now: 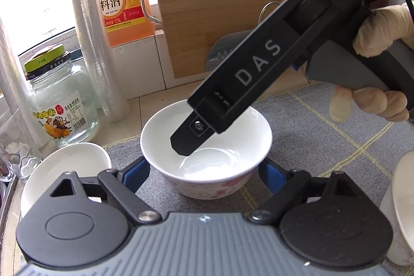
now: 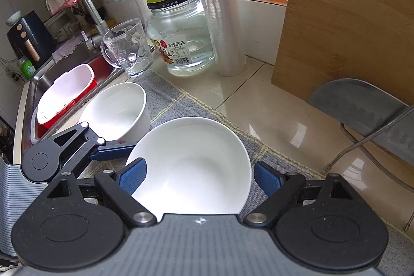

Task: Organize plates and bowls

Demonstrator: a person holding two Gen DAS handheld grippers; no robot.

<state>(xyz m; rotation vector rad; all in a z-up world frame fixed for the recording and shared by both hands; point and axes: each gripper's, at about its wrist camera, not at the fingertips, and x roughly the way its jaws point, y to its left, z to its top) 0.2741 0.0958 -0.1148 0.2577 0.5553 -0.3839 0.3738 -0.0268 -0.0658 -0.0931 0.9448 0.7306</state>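
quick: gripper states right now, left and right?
left gripper: jaws flank the floral bowl; cannot tell whether the pads press on it.
right gripper: open, same bowl between the jaws, gap visible at one pad.

Cup [image 1: 399, 211] cut off at right edge

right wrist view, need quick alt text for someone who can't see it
The right gripper, blue-padded, straddles a plain white ceramic bowl on a grey checked cloth. Behind it sit a second white bowl, a dimpled glass mug and a clear glass jar beside a steel sink.
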